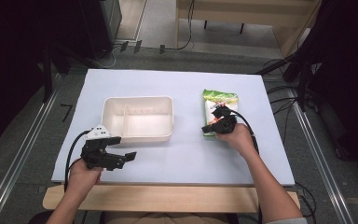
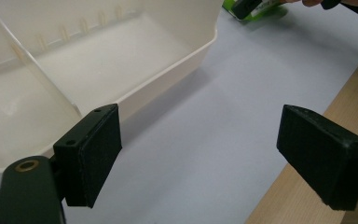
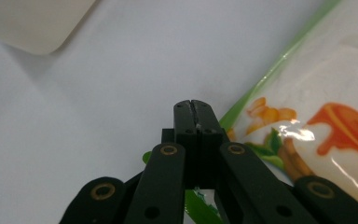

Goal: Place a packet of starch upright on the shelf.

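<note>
Getting that snack bag (image 1: 219, 105) over into the white bin (image 1: 168, 135) should go fine if the right gripper (image 3: 196, 108), jaws pressed together on the bag's near edge, keeps its pinch (a thin seam slips easily), while the left gripper (image 2: 196, 154) waits spread wide beside the bin.

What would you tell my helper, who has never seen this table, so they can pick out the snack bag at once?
Start at the white sheet covering the table. The cream tub sits left of centre; the snack bag lies flat to its right, its near edge under the right tongs. It is the one colourful thing: glossy, green-edged, printed with orange food.
</note>
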Tool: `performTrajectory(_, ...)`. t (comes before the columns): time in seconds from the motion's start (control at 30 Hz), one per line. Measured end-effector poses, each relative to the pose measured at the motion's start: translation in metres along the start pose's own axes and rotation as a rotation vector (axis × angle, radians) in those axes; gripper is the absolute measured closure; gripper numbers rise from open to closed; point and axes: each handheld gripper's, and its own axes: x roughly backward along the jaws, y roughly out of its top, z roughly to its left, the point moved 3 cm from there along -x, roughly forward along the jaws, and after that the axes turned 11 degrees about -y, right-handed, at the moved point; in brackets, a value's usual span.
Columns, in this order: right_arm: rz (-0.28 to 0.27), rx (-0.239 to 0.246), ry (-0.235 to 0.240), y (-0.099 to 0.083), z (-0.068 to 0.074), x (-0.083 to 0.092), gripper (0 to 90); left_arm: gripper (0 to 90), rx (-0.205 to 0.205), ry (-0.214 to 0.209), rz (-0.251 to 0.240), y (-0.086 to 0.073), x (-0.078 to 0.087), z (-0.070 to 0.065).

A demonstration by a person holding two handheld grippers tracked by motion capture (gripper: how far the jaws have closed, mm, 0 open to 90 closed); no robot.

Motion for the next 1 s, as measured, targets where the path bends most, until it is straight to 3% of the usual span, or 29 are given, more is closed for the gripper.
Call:
performTrajectory(0.3,0.005,-0.007,0.014,-0.017,-0.007,0.010,90.0,14.7,-0.008,-0.014,-0.001,0.003,-0.004,0.000)
performTrajectory(0.47,0.014,-0.017,0.027,-0.016,-0.006,0.009,90.0,14.7,-0.006,-0.014,0.000,0.003,-0.004,0.000)
performTrajectory(0.5,0.001,-0.014,0.034,-0.015,-0.006,0.011,86.1,14.7,-0.006,-0.012,0.001,0.003,-0.003,0.000)
performTrajectory(0.63,-0.022,-0.012,0.021,-0.012,-0.005,0.020,84.2,14.7,-0.004,-0.009,0.001,0.003,-0.001,0.001)
performTrajectory(0.67,-0.037,-0.017,0.018,-0.010,-0.004,0.023,81.7,14.7,0.000,-0.007,-0.002,0.003,-0.002,0.001)
performTrajectory(0.7,-0.077,-0.018,0.019,-0.006,-0.004,0.031,73.1,14.7,0.001,-0.006,-0.001,0.003,-0.003,0.000)
performTrajectory(0.73,-0.077,-0.018,0.019,-0.006,-0.004,0.031,73.1,14.7,0.001,-0.006,-0.001,0.003,-0.003,0.000)
performTrajectory(0.83,-0.111,-0.038,0.023,-0.002,-0.004,0.043,56.5,14.7,-0.001,-0.007,0.004,0.003,-0.004,0.000)
performTrajectory(0.87,-0.111,-0.038,0.023,-0.002,-0.004,0.043,56.5,14.7,-0.002,-0.005,0.005,0.003,-0.004,0.000)
performTrajectory(0.9,-0.130,-0.037,0.002,-0.001,-0.007,0.048,50.8,14.7,-0.004,-0.003,0.005,0.003,-0.004,0.000)
performTrajectory(1.0,-0.163,-0.041,-0.012,-0.001,-0.012,0.055,49.4,14.7,0.001,-0.003,0.004,0.002,-0.004,0.000)
